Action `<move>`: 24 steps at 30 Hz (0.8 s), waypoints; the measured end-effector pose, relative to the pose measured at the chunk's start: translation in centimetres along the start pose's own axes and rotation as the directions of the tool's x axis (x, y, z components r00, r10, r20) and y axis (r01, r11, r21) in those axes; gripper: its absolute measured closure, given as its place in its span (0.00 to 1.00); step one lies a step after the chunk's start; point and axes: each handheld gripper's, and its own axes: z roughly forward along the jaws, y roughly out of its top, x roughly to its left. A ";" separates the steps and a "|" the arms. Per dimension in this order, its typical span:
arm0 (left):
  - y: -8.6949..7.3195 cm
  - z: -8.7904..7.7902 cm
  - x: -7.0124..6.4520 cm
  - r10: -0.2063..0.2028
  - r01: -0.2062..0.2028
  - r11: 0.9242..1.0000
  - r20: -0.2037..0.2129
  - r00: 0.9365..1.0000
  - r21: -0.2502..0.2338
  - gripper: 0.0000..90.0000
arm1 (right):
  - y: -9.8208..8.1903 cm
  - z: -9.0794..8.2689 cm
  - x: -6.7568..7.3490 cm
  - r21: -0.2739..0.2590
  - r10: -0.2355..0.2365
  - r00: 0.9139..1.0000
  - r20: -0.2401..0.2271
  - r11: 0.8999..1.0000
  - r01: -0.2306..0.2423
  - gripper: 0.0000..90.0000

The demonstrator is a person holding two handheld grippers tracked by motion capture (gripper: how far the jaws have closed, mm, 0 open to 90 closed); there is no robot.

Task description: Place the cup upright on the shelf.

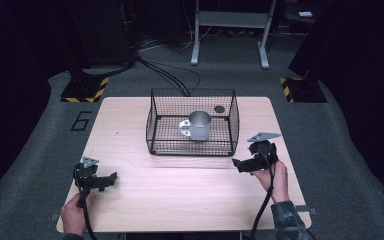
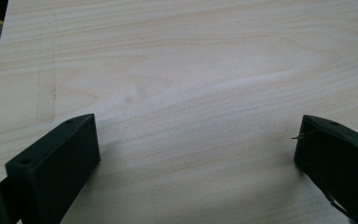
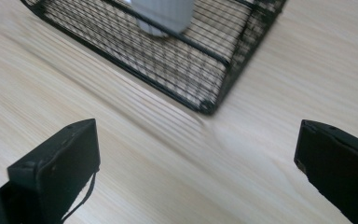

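Observation:
A black wire basket [image 1: 155,116] stands at the back middle of the wooden table [image 1: 180,185]. Inside it a grey metal mug [image 1: 199,125] stands upright, handle to the left. My left gripper [image 1: 111,178] rests low near the table's front left, open, with bare wood between its jaws [image 2: 196,154]. My right gripper [image 1: 236,163] hovers just off the basket's front right corner [image 3: 207,108], open and holding nothing. In the right gripper view the mug [image 3: 161,14] shows through the mesh at the top.
A small dark disc [image 1: 219,108] lies behind the basket on the table. Floor cables [image 1: 170,75], a metal stand [image 1: 230,30] and yellow-black striped bases [image 1: 85,90] sit beyond the table's far edge.

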 end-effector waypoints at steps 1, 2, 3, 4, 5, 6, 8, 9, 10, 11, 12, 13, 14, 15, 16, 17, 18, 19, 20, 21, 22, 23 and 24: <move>0.0 0.0 0.0 0.000 0.000 1.000 -0.001 1.000 0.001 0.00 | -0.7 -0.1 -0.2 0.000 0.013 1.000 0.007 1.000 -0.013 0.00; 0.0 0.0 0.0 0.001 -0.001 1.000 0.000 1.000 0.002 0.00 | -1.3 -0.1 -0.5 0.006 0.023 1.000 0.017 1.000 -0.023 0.00; 0.0 0.0 0.0 0.000 0.000 1.000 0.000 1.000 0.000 0.00 | -1.9 -0.1 -0.7 0.002 0.034 0.999 0.026 0.999 -0.035 0.00; 0.0 0.0 0.0 0.001 -0.001 1.000 0.001 1.000 0.000 0.00 | -2.6 -0.1 -1.0 0.003 0.042 0.999 0.031 0.999 -0.043 0.00; 0.0 0.0 0.0 0.000 0.000 1.000 0.000 1.000 0.001 0.00 | -3.3 0.0 -1.2 0.011 0.057 0.998 0.039 0.998 -0.058 0.00; 0.0 0.0 0.0 0.000 0.000 1.000 -0.001 1.000 0.001 0.00 | -4.1 0.1 -1.5 0.015 0.061 0.997 0.044 0.998 -0.062 0.00; 0.0 0.0 0.0 0.000 0.000 1.000 0.000 1.000 0.000 0.00 | -5.6 0.5 -1.7 0.027 0.086 0.994 0.065 0.996 -0.088 0.00; 0.0 0.0 0.0 0.000 0.000 1.000 -0.001 1.000 0.001 0.00 | -6.5 0.8 -2.0 0.033 0.096 0.994 0.057 0.995 -0.098 0.00; 0.0 0.0 0.0 0.000 0.000 1.000 -0.001 1.000 0.001 0.00 | -7.3 1.0 -2.3 0.037 0.107 0.992 0.060 0.993 -0.110 0.00; 0.0 0.0 0.0 0.001 -0.001 1.000 -0.001 1.000 0.001 0.00 | -8.1 1.4 -2.5 0.042 0.119 0.990 0.072 0.992 -0.122 0.00; 0.0 0.0 0.0 0.000 0.000 1.000 -0.001 1.000 0.001 0.00 | -8.9 1.7 -2.6 0.056 0.137 0.988 0.077 0.988 -0.141 0.00; 0.0 0.0 0.0 0.001 -0.001 1.000 0.000 1.000 0.001 0.00 | -9.7 1.9 -2.8 0.051 0.144 0.987 0.077 0.988 -0.148 0.00; 0.0 0.0 0.0 0.000 0.000 1.000 -0.001 1.000 0.001 0.00 | -10.4 2.2 -2.9 0.041 0.151 0.985 0.086 0.987 -0.155 0.00; 0.0 0.0 0.0 0.000 0.000 1.000 -0.001 1.000 0.001 0.00 | -11.0 2.3 -2.9 0.060 0.163 0.982 0.098 0.984 -0.169 0.00; 0.0 0.0 0.0 0.001 -0.001 1.000 -0.001 1.000 0.001 0.00 | -11.5 2.5 -3.1 0.045 0.159 0.982 0.101 0.985 -0.164 0.00; 0.0 0.0 0.1 0.009 -0.009 1.000 -0.002 1.000 0.003 0.00 | -11.9 2.7 -3.1 0.040 0.162 0.982 0.100 0.985 -0.167 0.00; 0.0 0.0 0.1 0.010 -0.010 1.000 -0.002 1.000 0.002 0.00 | -12.2 2.8 -3.2 0.035 0.162 0.982 0.101 0.986 -0.166 0.00; 0.0 0.0 0.1 0.010 -0.010 1.000 -0.002 1.000 0.003 0.00 | -12.5 2.8 -3.1 0.018 0.157 0.982 0.109 0.987 -0.160 0.00; 0.0 0.0 0.1 0.010 -0.010 1.000 -0.002 1.000 0.003 0.00 | -12.7 3.0 -3.0 0.020 0.153 0.981 0.119 0.987 -0.157 0.00; 0.0 0.0 0.1 0.010 -0.010 1.000 -0.002 1.000 0.003 0.00 | -12.9 3.2 -3.1 0.030 0.156 0.981 0.119 0.987 -0.161 0.00; 0.0 0.0 0.1 0.010 -0.010 1.000 -0.002 1.000 0.003 0.00 | -13.0 3.2 -3.1 0.018 0.147 0.981 0.123 0.988 -0.150 0.00; 0.0 0.0 0.1 0.009 -0.009 1.000 -0.002 1.000 0.002 0.00 | -13.1 3.2 -3.0 0.005 0.153 0.980 0.125 0.988 -0.155 0.00; 0.0 0.0 0.1 0.009 -0.009 1.000 -0.002 1.000 0.003 0.00 | -13.1 3.3 -3.1 0.000 0.154 0.980 0.124 0.988 -0.155 0.00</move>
